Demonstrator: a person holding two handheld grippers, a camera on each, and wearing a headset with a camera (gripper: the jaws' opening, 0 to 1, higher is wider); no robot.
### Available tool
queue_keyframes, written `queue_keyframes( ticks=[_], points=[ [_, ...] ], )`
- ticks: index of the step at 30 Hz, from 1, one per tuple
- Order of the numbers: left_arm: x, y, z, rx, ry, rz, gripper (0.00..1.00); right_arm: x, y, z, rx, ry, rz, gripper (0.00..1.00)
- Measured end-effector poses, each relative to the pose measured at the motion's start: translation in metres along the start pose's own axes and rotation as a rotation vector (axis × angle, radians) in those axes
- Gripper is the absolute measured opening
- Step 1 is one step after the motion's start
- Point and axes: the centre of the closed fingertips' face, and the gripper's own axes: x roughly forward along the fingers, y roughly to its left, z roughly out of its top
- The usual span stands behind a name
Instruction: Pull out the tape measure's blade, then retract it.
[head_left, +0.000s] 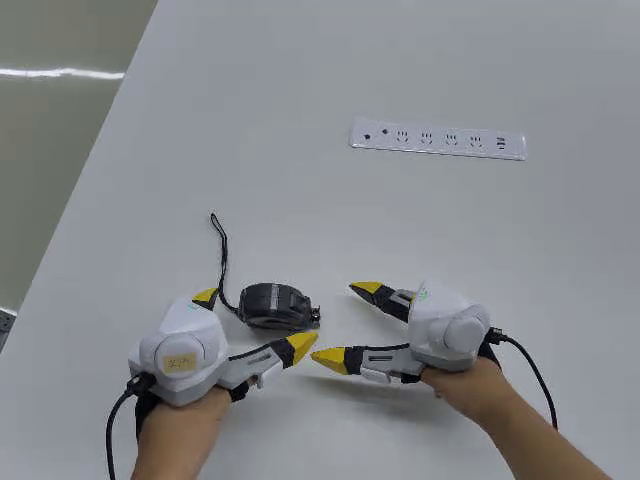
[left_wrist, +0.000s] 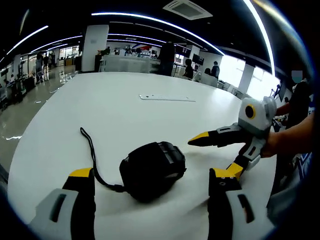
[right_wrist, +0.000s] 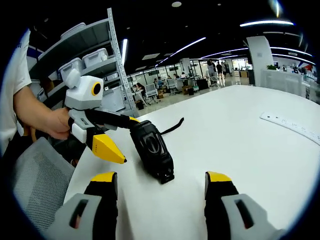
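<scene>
The tape measure (head_left: 277, 305) could slip or spin if the left gripper (head_left: 253, 321) closes on it too softly, because its black case looks round and smooth. The little hook at the end of the blade looks very small, so the right gripper (head_left: 343, 323) could miss it or pinch the case by mistake. The thin black strap (head_left: 220, 255) lies by the left gripper's far jaw and could get caught when the jaws shut. If the blade is let go too soon, it could snap back fast.

The left gripper is wide open, and the tape measure lies on the white table (head_left: 300, 190) between its two jaws. I cannot tell if a jaw touches it yet. The right gripper is wide open too and holds nothing; the tape measure lies just in front of its tips
</scene>
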Motion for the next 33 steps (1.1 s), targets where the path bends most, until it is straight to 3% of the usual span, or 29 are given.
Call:
queue_keyframes(
  ticks=[6,33],
  points=[
    [-0.009,0.004,-0.004,0.030,0.005,-0.019,0.93,-0.008,0.000,-0.002,0.006,0.007,-0.029,0.72],
    [-0.053,0.022,-0.016,0.034,0.022,-0.058,0.93,-0.061,0.004,-0.009,0.037,0.017,-0.138,0.74]
  ],
)
